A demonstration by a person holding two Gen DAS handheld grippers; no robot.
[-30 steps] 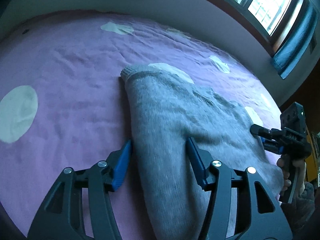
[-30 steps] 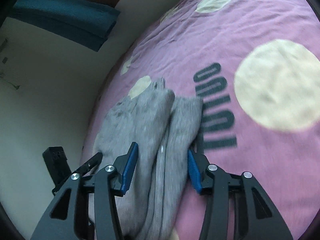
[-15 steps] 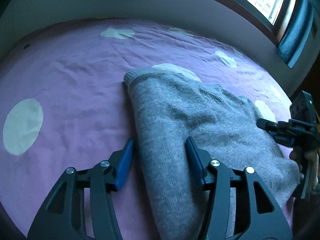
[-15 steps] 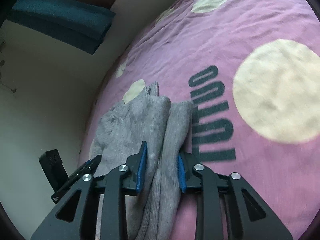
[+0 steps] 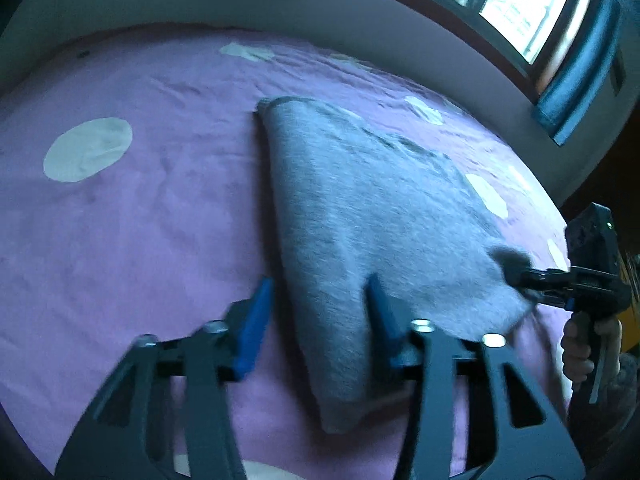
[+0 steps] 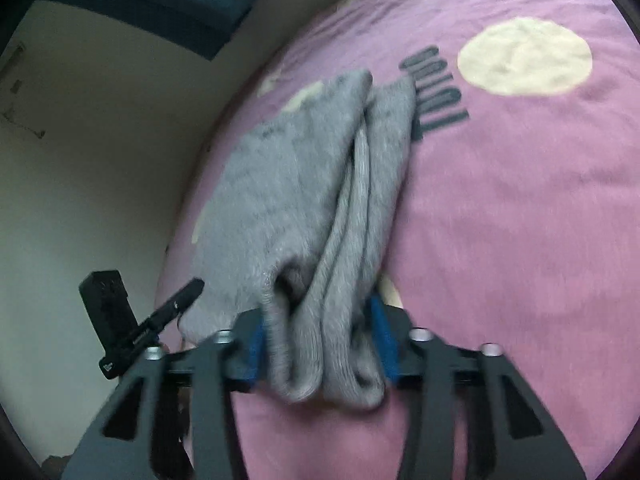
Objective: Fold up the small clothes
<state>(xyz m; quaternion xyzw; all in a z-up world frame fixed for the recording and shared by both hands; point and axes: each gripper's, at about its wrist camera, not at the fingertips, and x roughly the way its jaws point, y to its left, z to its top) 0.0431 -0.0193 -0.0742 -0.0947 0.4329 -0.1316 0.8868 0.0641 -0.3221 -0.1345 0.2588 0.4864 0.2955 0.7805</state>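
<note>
Purple bedspread [image 5: 160,220] with pale round spots [image 5: 88,155] and dark lettering [image 6: 436,88] lying wrinkled; window [image 5: 520,4] letting in daylight, teal curtain [image 5: 576,80] hanging beside it; cream wall [image 6: 80,160] showing behind

One grey garment [image 5: 360,208] lies ahead of the two grippers: the left gripper [image 5: 316,320] and the right gripper [image 6: 320,344]. One purple bedspread [image 5: 140,240] lies beneath them, with perhaps seven pale dots [image 5: 88,154] in the blurred left wrist view. One window [image 5: 520,4] is beyond.
</note>
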